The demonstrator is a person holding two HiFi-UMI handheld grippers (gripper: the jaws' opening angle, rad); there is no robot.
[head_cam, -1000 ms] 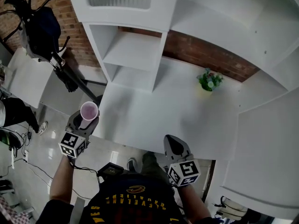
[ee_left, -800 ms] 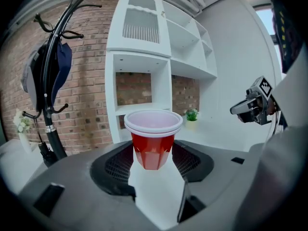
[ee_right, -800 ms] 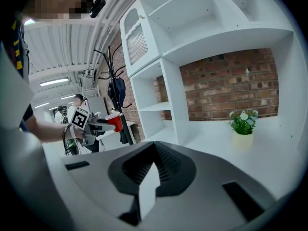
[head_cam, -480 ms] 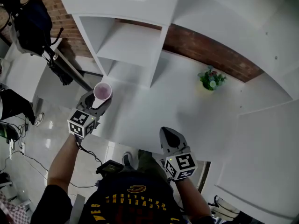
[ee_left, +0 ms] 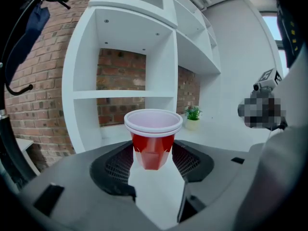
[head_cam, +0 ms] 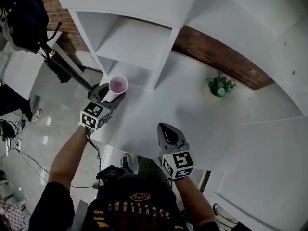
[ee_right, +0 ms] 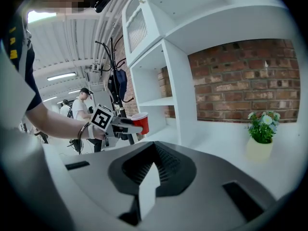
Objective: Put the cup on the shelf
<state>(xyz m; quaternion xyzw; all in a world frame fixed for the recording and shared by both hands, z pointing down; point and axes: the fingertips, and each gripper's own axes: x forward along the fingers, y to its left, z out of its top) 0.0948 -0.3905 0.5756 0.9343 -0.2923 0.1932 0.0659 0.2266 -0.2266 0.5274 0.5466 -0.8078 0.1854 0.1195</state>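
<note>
Gripping the cup (ee_left: 153,129) low on its tapered base, the left hand-held gripper (ee_left: 153,154) holds it upright above the bench (ee_left: 219,129) edge, near the shelf (ee_left: 120,94). Clipping the shelf's upright could tip the cup loose. The right hand-held gripper (ee_right: 150,174) is narrow and empty.

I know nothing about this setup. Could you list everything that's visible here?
cup: one, red with white inside, upright between the left jaws, in front of the shelf
shelf: one, white, at the table's left end
plant: one, green in a pale pot, on the table by the wall
table: one, white
brick wall: one, red-brown, behind the table
stand: one, black, left of the shelf, with a dark bag
bystanders: at least two, far off
left hand-held gripper: grey, shut on the cup
right hand-held gripper: grey, shut, empty, over the table's near edge
</note>
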